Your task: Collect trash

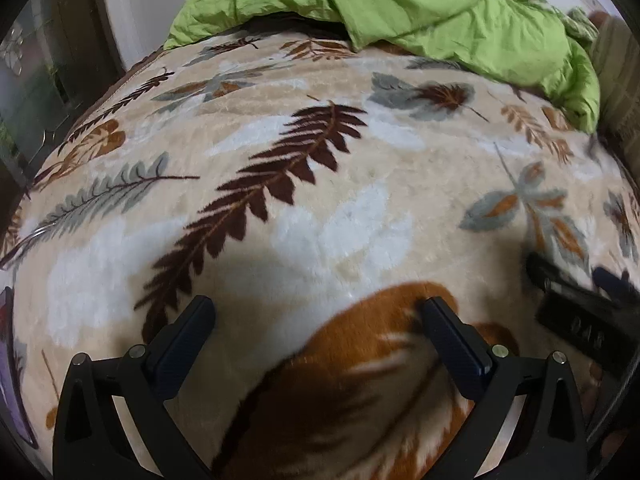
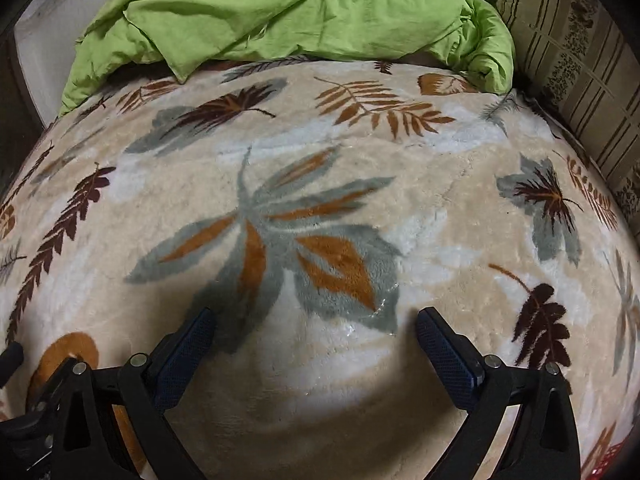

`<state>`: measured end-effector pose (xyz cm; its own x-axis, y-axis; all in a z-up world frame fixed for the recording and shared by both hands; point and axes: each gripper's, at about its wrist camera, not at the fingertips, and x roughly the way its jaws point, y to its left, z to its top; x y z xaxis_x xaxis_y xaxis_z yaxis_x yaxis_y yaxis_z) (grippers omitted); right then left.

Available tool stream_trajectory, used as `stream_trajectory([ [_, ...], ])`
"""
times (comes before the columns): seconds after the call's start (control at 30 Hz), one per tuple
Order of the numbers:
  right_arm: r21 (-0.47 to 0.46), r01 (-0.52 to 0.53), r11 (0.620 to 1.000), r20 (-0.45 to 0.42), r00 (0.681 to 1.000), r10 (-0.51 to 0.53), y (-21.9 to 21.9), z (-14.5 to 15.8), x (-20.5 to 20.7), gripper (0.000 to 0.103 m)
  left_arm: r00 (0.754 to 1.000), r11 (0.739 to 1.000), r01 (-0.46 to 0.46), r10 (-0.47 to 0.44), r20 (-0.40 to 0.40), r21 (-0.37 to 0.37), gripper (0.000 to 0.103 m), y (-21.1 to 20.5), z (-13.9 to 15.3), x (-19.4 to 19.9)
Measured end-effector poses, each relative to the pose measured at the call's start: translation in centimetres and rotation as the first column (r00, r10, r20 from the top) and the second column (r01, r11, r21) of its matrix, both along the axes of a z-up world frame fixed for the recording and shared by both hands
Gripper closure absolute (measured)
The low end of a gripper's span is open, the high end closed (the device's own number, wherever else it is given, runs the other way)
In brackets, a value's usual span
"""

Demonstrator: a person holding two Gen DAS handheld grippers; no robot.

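My left gripper point(image 1: 316, 312) is open and empty, low over a beige fleece blanket point(image 1: 360, 168) printed with brown, grey and orange leaves. My right gripper point(image 2: 314, 322) is open and empty over the same blanket point(image 2: 440, 208). A thin clear piece of plastic film point(image 2: 382, 312) seems to lie on the blanket just ahead of the right gripper, near its right finger; its outline is hard to make out. The right gripper shows at the right edge of the left wrist view point(image 1: 576, 308), and the left gripper at the lower left of the right wrist view point(image 2: 24, 404).
A crumpled green duvet point(image 1: 400, 4) lies at the far end of the bed, also in the right wrist view point(image 2: 300, 12). A striped patterned pillow point(image 2: 576, 60) stands at the far right. A purple-edged flat object point(image 1: 10, 364) sits at the left edge. Dark furniture point(image 1: 48, 60) stands left of the bed.
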<state>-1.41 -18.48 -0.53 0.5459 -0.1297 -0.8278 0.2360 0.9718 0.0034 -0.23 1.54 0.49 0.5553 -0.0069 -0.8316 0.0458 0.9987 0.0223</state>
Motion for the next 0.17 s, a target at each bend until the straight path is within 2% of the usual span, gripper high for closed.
stream_trajectory([
  [0.07, -0.005, 0.002, 1.000, 0.006, 1.000, -0.002, 0.09, -0.03, -0.10, 0.001, 1.000, 1.000, -0.016, 0.016, 0.012, -0.016, 0.000, 0.50, 0.05, 0.12],
  [0.17, 0.013, 0.003, 1.000, 0.012, 1.000, -0.003, -0.15, -0.22, -0.16, 0.001, 1.000, 1.000, -0.012, 0.012, 0.017, 0.002, 0.000, 0.35, -0.01, 0.09],
])
